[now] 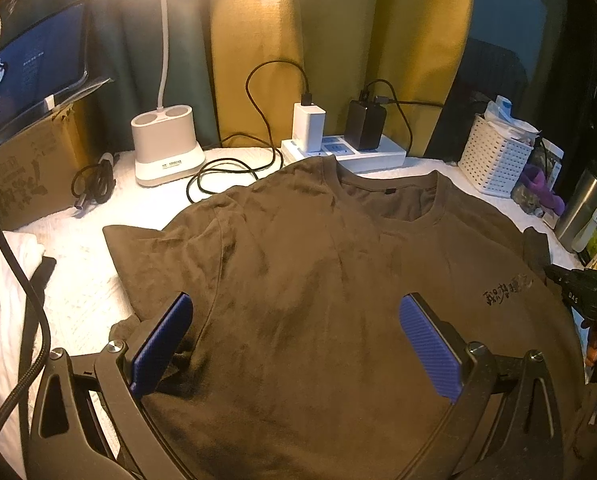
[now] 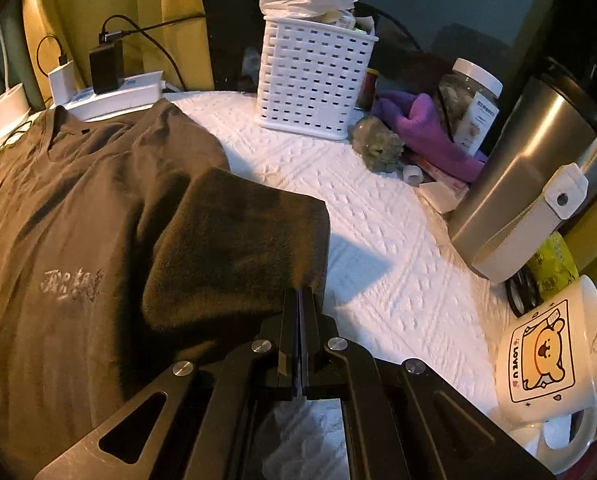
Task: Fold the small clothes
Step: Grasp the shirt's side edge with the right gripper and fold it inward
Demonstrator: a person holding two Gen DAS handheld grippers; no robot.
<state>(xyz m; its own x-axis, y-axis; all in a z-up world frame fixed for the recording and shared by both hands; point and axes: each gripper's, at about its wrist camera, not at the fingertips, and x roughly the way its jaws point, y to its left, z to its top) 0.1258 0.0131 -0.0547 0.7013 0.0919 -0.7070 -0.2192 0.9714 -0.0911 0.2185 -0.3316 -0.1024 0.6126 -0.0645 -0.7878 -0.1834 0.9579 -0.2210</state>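
Brown T-shirt (image 1: pixel 318 264) spread flat on a white textured cloth (image 2: pixel 378 248), collar toward the power strip (image 1: pixel 378 154) at the back, front print legible only as a dark smear of characters. Left gripper (image 1: pixel 294 340) hovering over the shirt's lower half, 2 blue pads (image 1: pixel 428 344) spread wide with nothing between them; whether they touch the fabric not clear. Right gripper (image 2: pixel 301 300) clamped tight on the edge of the shirt's sleeve (image 2: pixel 238 248), sleeve raised and doubled over toward the chest, the pinched hem itself hidden between the pressed pads. In the left wrist view, only a dark sliver of that gripper at the frame's right edge, with part of a hand beneath it. Opposite sleeve lying flat on the cloth, shirt's bottom hem cut off below the frame. Beside the shirt, well apart: white basket (image 2: pixel 314 76), steel tumbler (image 2: pixel 538 168), bear mug (image 2: pixel 550 356) partly cropped. Lamp (image 1: pixel 166 148) head blown out to glare.
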